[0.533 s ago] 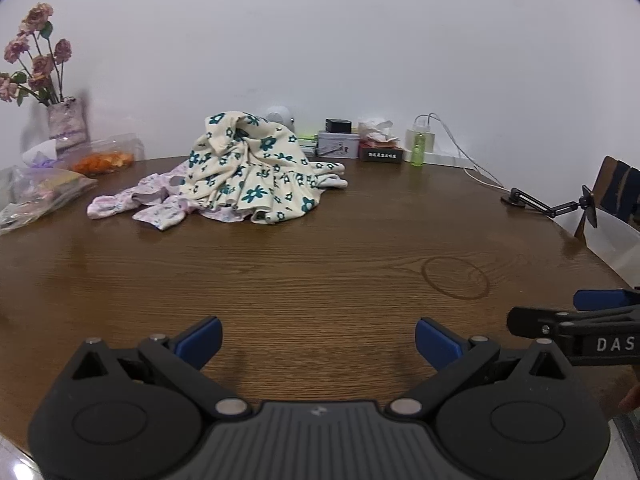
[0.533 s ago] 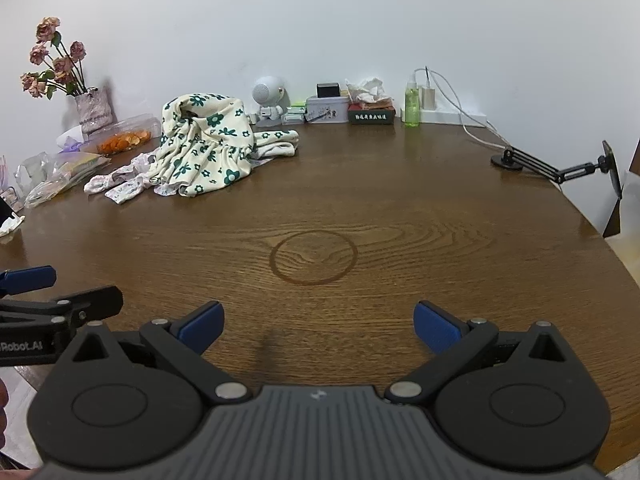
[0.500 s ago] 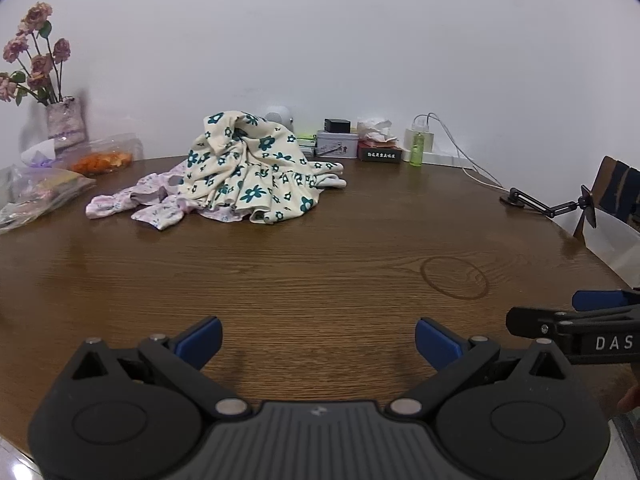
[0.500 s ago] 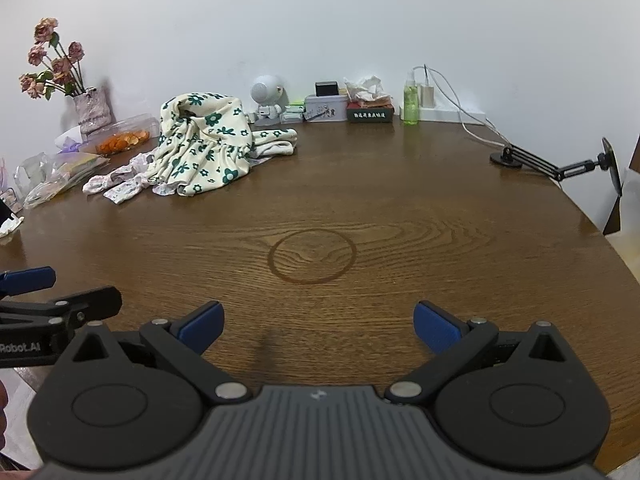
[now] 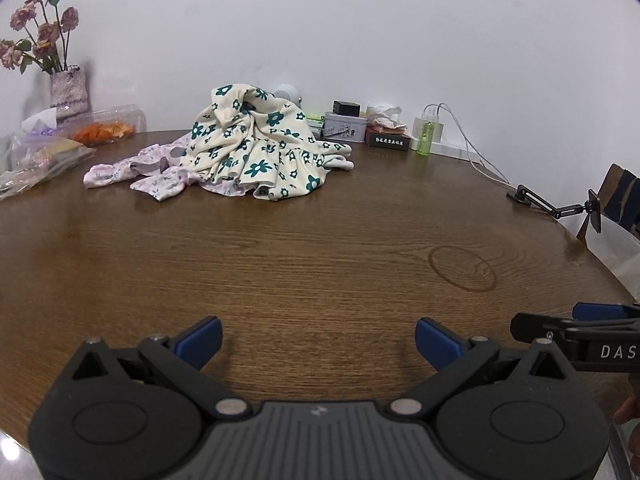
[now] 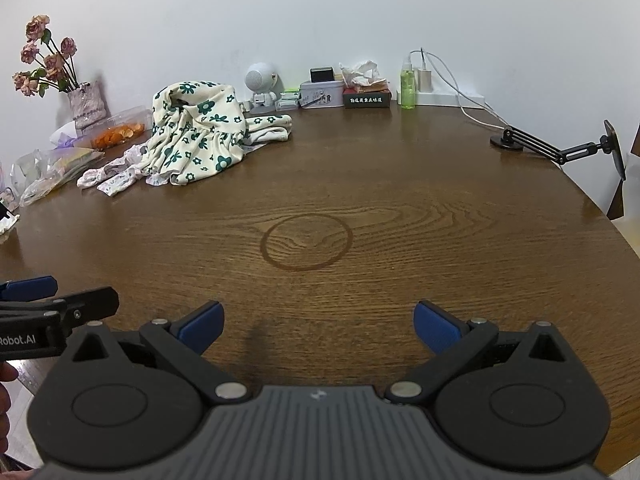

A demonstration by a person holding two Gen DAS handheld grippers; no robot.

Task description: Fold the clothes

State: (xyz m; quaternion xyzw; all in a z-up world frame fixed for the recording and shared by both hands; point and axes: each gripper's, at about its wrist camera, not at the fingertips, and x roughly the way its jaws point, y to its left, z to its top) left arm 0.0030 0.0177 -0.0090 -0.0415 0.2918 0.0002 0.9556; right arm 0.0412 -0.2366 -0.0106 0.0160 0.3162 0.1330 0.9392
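A crumpled cream garment with dark green flowers (image 5: 256,144) lies heaped at the far side of the round wooden table (image 5: 320,264), on top of a pale pink floral garment (image 5: 136,170). Both also show in the right wrist view, the cream one (image 6: 196,136) and the pink one (image 6: 112,174). My left gripper (image 5: 318,342) is open and empty, low over the near table edge, far from the clothes. My right gripper (image 6: 318,326) is open and empty, beside it on the right. Each gripper shows at the edge of the other's view.
A vase of dried roses (image 5: 66,88), plastic bags (image 5: 40,156) and a box of orange snacks (image 5: 102,132) stand at the far left. Small boxes (image 5: 344,126), a green bottle (image 5: 426,138), a charger cable and a black phone arm (image 5: 556,208) line the back and right edge.
Both grippers have edged very slightly; the scene has shifted a few pixels. The clothes have not moved and both grippers stay open.
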